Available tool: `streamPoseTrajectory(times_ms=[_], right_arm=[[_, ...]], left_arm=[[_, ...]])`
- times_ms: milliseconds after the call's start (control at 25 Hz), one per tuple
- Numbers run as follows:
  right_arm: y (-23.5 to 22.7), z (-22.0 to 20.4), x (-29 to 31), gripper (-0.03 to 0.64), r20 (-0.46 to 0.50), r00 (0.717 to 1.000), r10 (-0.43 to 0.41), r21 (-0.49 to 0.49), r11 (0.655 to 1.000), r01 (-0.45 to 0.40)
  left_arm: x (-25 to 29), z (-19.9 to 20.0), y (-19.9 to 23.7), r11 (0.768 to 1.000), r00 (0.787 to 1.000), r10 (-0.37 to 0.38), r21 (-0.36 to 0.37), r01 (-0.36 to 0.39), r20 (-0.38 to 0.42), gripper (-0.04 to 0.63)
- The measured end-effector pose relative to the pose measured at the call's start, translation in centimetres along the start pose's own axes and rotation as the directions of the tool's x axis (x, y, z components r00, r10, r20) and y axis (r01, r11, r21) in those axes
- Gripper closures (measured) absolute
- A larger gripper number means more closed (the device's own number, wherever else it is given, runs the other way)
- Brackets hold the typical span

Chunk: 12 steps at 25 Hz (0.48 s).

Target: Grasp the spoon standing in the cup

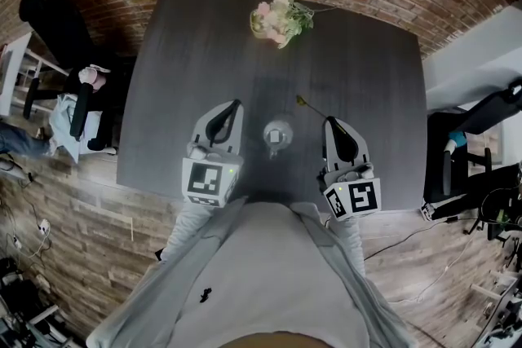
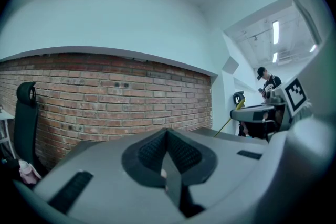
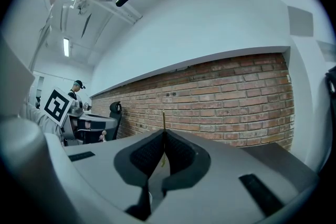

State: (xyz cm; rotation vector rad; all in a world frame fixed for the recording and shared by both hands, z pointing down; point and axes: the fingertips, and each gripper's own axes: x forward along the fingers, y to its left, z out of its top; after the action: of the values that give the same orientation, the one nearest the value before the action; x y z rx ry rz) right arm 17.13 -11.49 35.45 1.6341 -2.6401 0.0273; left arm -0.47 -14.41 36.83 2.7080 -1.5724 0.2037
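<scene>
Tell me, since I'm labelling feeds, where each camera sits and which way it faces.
Head view: on the person's head, looking steeply down at table and cup; torso, left gripper, right gripper show.
Left gripper view: on the left gripper, facing the brick wall; its shut jaws show.
Right gripper view: on the right gripper, facing that wall; jaws shut on a thin stem.
Both gripper views share that wall.
</scene>
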Motion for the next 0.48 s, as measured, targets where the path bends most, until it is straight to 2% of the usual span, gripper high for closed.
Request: streamPoseTrajectory(times_ms=[480], right_arm=[[0.5,-0.63,-0.08,0.597,-0.016,1.0,0.013,0.024,1.0,-0.012]], left_arm=[[-0.19,-0.62,0.27,1.0,1.0,0.002,-0.009,-0.002,-0.012,0.577]])
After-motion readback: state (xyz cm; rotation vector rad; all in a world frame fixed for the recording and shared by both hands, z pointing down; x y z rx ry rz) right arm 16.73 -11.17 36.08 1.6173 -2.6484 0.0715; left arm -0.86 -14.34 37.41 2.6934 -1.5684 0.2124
